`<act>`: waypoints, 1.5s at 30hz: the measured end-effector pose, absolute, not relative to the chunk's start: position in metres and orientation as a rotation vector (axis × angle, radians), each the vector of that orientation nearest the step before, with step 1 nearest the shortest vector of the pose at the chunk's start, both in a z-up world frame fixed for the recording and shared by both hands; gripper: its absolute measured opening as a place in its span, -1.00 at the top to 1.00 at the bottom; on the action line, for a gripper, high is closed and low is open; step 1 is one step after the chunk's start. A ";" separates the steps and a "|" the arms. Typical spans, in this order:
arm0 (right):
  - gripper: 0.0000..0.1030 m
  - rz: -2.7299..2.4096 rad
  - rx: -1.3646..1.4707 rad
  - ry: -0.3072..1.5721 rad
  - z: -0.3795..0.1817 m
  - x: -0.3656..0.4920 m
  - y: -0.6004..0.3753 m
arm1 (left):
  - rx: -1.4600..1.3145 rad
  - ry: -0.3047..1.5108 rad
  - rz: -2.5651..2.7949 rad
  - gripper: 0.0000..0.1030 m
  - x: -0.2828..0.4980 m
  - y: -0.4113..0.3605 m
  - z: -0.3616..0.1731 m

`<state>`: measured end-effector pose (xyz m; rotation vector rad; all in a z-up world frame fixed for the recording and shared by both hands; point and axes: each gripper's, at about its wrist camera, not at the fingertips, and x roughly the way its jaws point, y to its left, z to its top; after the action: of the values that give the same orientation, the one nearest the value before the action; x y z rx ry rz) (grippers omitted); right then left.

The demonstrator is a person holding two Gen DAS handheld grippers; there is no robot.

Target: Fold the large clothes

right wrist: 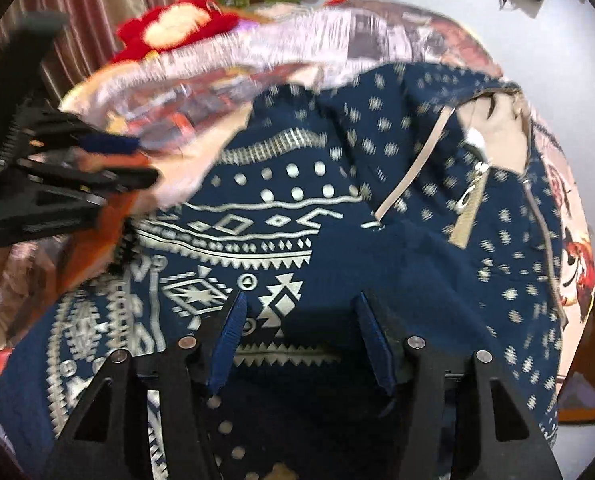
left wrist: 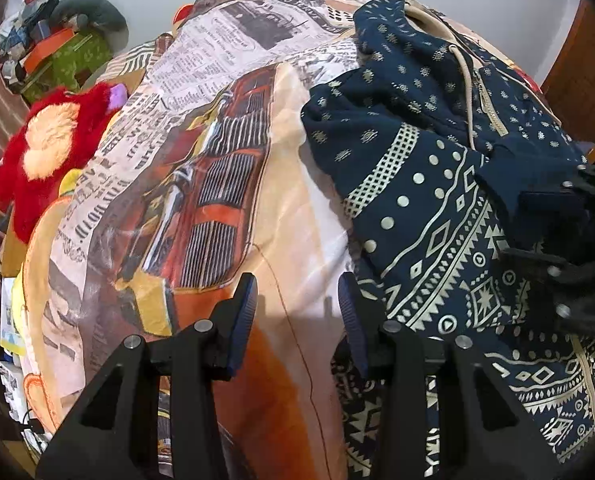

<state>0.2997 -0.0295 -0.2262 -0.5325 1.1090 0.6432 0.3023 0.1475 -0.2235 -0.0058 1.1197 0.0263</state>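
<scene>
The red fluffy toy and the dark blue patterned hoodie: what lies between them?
In the left wrist view, only the bedcover with its newspaper and red car print lies between the red fluffy toy and the hoodie; nothing rests on that stretch.

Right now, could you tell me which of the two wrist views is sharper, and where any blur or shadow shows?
Left wrist view: sharp, the navy patterned hoodie and newspaper-print bedsheet crisp, with a soft shadow by the left tool. Right wrist view: motion-blurred, the hoodie's dots smeared and the red plush toy streaky; only the right tool stays sharp. Both show fisheye bending and dark corners.
</scene>
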 end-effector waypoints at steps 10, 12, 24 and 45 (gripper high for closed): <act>0.36 0.572 -0.582 1.087 -0.240 0.308 -0.026 | -0.019 1.120 0.019 0.19 0.304 0.147 -0.226; 0.59 0.580 -0.544 1.099 -0.236 0.312 -0.033 | -0.015 1.119 0.016 0.19 0.306 0.145 -0.227; 0.78 0.516 -0.339 1.003 -0.179 0.309 -0.096 | -0.003 1.113 0.000 0.19 0.314 0.126 -0.220; 0.78 0.250 -0.042 1.007 -0.141 0.329 -0.250 | 0.005 1.168 -0.020 0.19 0.323 0.107 -0.238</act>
<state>0.3293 -0.2498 -0.1414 -0.0421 1.0071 0.2502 0.3232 0.1070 -0.2380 0.0048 1.1684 -0.0204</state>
